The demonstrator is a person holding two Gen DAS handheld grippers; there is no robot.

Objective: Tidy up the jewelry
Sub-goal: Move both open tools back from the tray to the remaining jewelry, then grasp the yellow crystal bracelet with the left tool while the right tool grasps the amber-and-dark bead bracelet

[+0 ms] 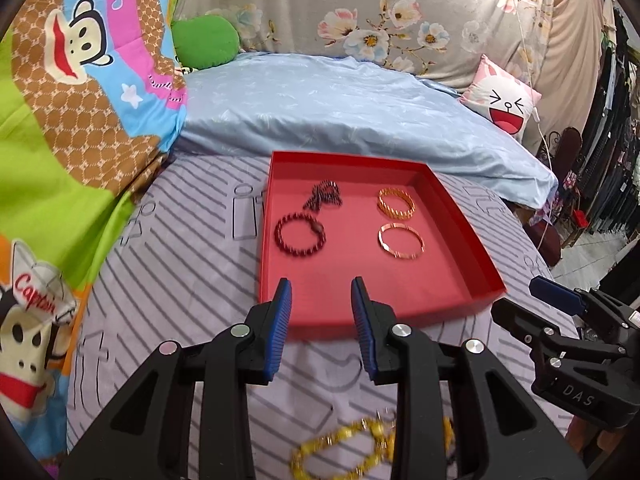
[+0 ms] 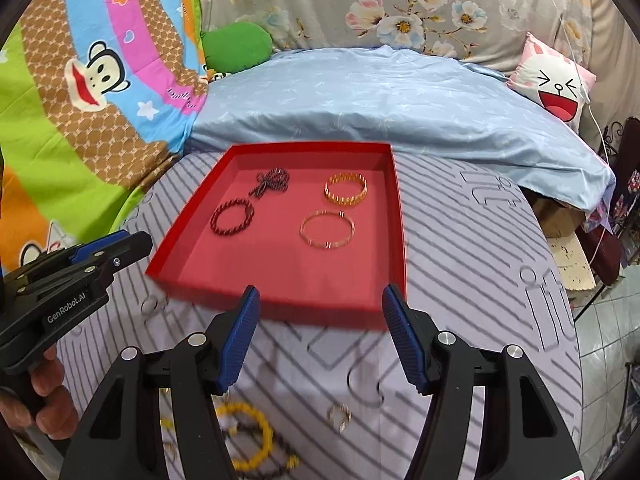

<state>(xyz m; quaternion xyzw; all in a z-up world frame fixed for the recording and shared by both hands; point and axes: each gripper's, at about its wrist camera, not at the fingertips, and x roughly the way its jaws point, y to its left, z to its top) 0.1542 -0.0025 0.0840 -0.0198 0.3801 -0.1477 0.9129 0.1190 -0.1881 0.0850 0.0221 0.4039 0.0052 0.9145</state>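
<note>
A red tray (image 1: 472, 264) (image 2: 400, 240) lies on the striped bed cover. In it are a dark red bead bracelet (image 1: 300, 236) (image 2: 232, 218), a dark beaded string (image 1: 324, 196) (image 2: 272, 182), a wide gold bangle (image 1: 396, 202) (image 2: 346, 189) and a thin rose-gold bangle (image 1: 400, 241) (image 2: 327, 229). A yellow bead bracelet (image 1: 340, 448) (image 2: 250, 436) and a small ring (image 2: 339, 416) lie on the cover in front of the tray. My left gripper (image 1: 322, 292) is open and empty over the tray's near edge. My right gripper (image 2: 320, 300) is open and empty, right of it.
A light blue quilt (image 1: 340, 108) lies behind the tray. A cartoon blanket (image 1: 60, 120) rises on the left, with a green cushion (image 1: 206, 42) and a pink face pillow (image 1: 504, 100) at the back. The bed edge drops to a tiled floor (image 2: 608, 328) on the right.
</note>
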